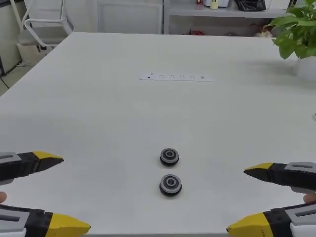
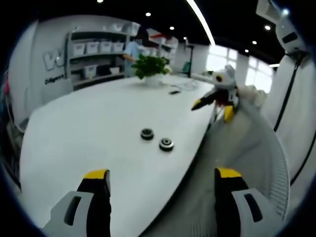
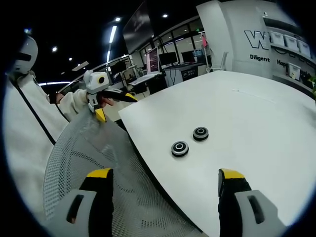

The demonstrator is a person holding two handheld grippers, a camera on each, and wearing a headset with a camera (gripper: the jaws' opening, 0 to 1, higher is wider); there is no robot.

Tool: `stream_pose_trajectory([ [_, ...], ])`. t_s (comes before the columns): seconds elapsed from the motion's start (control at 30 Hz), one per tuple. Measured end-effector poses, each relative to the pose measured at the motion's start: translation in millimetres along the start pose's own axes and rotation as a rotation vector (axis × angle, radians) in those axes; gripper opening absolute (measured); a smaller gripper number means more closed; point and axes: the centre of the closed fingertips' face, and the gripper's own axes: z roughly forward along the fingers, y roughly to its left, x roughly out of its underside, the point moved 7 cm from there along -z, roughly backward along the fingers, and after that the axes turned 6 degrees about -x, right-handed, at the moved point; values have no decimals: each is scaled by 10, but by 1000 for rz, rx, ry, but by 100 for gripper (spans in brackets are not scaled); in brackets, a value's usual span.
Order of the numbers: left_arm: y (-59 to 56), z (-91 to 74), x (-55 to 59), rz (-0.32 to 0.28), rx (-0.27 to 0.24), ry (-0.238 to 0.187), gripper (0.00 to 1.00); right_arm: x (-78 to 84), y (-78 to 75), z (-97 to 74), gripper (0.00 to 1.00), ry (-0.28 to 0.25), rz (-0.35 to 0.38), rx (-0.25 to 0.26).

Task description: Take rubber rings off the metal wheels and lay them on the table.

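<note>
Head view: far wheel (image 1: 169, 156) and near wheel (image 1: 170, 185), rings (image 1: 161, 185) on, lie near the tabletop's (image 1: 98, 108) front edge amid bare surface, between left tongs (image 1: 74, 193) and right tongs (image 1: 237, 199), both apart. Left gripper view: both wheels lie just inside the edge. Right gripper view: likewise.

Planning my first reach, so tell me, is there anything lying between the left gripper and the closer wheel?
Nothing. In the head view the table between the left gripper and the near wheel is bare.
</note>
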Motion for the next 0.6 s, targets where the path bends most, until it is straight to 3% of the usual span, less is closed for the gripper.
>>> stream_pose_trajectory([
  [0.33, -18, -25, -247, 68, -2, -81, 89, -196, -99, -192, 84, -40, -20, 45],
  [0.6, 5, -44, -436, 107, -9, -133, 88, -319, -140, -230, 83, -47, -44, 57],
])
